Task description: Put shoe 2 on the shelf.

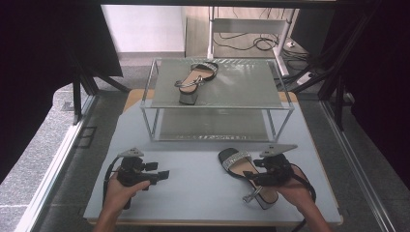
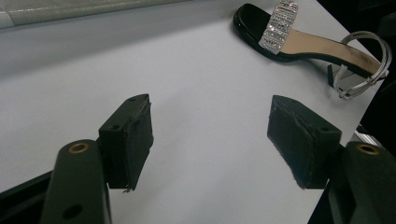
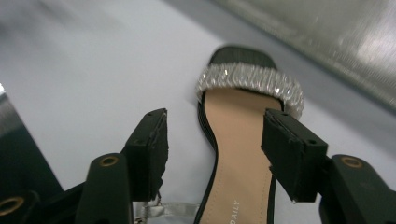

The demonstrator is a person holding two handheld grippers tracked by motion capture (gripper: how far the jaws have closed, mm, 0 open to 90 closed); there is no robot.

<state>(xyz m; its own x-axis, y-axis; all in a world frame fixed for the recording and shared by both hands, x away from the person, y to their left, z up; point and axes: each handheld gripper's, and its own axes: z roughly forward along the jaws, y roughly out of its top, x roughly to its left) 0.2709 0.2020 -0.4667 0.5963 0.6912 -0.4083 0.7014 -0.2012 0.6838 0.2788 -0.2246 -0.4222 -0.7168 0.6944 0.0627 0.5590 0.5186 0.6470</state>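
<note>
1. Black block-heeled sandal (image 1: 244, 175) with a sparkling silver rhinestone toe strap and thin silver ankle strap: lying on the pale grey surface (image 1: 193, 183), near its front right part, toe toward the rack.
2. Tan insole seen from the right tool's camera (image 3: 243, 154), running up between the two black jaws.
3. Right tool (image 1: 269, 175): held over the sandal's heel end, jaws spread wide, pads clear of the shoe, nothing gripped.
4. Left tool (image 1: 162, 175): held low over the bare front left of the surface, well apart from the sandal, jaws wide open and empty.
5. Matching second sandal (image 1: 194, 79): resting on the top shelf of the two-tier metal-framed rack (image 1: 217, 107) at the far side of the surface, toe strap toward the back.
6. Beyond the rack: grey floor with black cables (image 1: 251, 44).
</note>
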